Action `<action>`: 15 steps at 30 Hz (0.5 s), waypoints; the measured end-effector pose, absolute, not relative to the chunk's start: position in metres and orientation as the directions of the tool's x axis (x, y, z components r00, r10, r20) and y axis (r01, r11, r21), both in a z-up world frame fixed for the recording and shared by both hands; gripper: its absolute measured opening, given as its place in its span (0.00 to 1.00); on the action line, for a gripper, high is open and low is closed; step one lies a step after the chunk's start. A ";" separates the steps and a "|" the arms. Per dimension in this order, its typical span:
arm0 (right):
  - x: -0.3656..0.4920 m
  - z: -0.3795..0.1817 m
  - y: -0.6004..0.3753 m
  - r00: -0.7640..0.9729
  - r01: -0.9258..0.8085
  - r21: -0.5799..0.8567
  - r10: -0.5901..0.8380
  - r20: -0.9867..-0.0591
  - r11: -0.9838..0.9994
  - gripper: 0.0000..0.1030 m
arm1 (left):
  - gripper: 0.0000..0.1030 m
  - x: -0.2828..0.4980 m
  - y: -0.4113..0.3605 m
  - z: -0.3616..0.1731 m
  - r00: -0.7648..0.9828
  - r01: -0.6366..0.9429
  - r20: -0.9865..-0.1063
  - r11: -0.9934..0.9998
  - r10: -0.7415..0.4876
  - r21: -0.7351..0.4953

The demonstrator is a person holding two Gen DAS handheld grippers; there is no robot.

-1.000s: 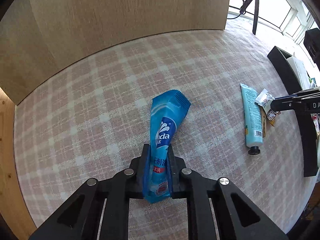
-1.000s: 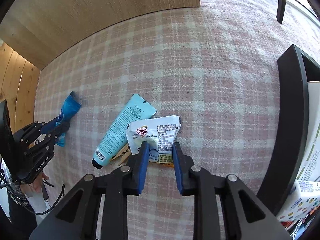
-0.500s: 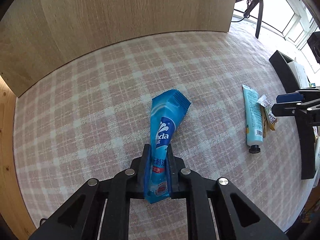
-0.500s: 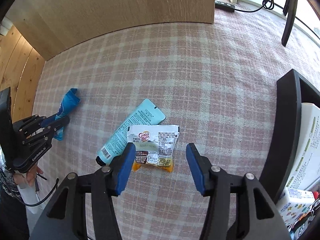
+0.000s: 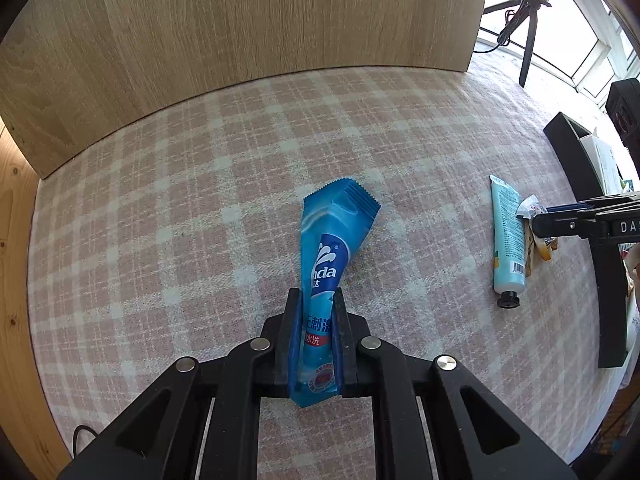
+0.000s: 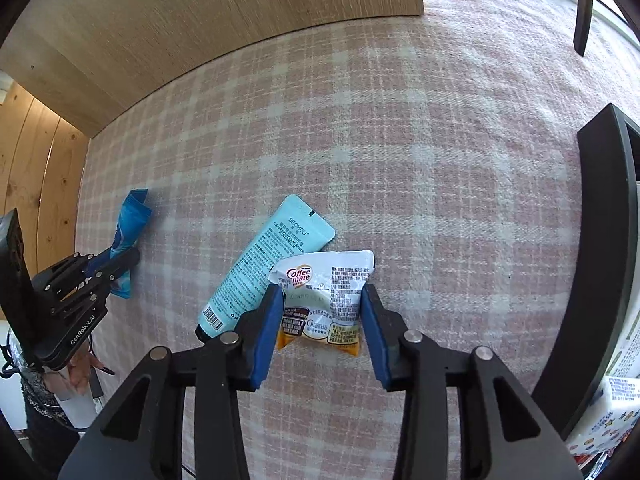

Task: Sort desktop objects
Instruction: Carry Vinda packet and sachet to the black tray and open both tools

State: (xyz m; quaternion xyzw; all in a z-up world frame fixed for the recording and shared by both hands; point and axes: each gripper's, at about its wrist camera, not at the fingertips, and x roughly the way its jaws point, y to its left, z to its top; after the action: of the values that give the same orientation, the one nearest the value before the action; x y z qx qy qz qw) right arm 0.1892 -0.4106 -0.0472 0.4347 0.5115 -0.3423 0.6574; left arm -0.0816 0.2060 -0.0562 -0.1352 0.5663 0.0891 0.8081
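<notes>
A blue sachet (image 5: pixel 334 240) lies tilted on the pink checked cloth, and my left gripper (image 5: pixel 316 294) is shut on its lower end. From the right wrist, the same sachet (image 6: pixel 132 216) and left gripper (image 6: pixel 130 256) appear at the far left. A white and yellow Coffee mate packet (image 6: pixel 332 280) lies flat between the blue pads of my right gripper (image 6: pixel 320 290). Its jaws are closing; the pads flank the packet's sides without squeezing it. A light blue cream tube (image 6: pixel 272 264) lies under the packet's left corner, cap toward me. The left wrist view shows the tube (image 5: pixel 506 236) beside the right gripper (image 5: pixel 536 222).
A black open box (image 6: pixel 600 240) holding cartons stands at the right edge. A wooden board (image 6: pixel 200 20) walls off the back of the table. A tripod (image 5: pixel 528 40) and cables stand at the far right. A person's hand (image 6: pixel 80 364) holds the left gripper.
The right jaws let go of the Coffee mate packet, spread wide, then narrowed around it again. The left gripper kept its hold on the blue sachet and shifted slightly.
</notes>
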 end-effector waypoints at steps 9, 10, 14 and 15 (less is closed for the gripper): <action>0.180 -0.037 -0.403 0.260 0.900 0.226 -0.042 -0.965 0.373 0.24 | 0.11 -0.098 0.205 -0.035 0.373 -0.287 -0.928 0.950 -0.009 -0.125; 0.178 -0.035 -0.404 0.265 0.902 0.230 -0.047 -0.963 0.367 0.24 | 0.11 -0.099 0.203 -0.033 0.375 -0.288 -0.927 0.949 -0.010 -0.126; 0.159 -0.021 -0.404 0.296 0.903 0.254 -0.075 -0.952 0.347 0.24 | 0.11 -0.099 0.202 -0.021 0.387 -0.268 -0.922 0.953 -0.030 -0.144; 0.153 -0.016 -0.402 0.301 0.902 0.255 -0.083 -0.950 0.349 0.24 | 0.11 -0.100 0.198 -0.017 0.391 -0.256 -0.920 0.957 -0.029 -0.139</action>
State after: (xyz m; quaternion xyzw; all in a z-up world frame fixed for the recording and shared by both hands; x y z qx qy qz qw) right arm 0.1527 -0.4023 -0.0159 0.4394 0.4658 -0.3640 0.6764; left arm -0.1001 0.1983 -0.0166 -0.1302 0.5475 0.0690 0.8237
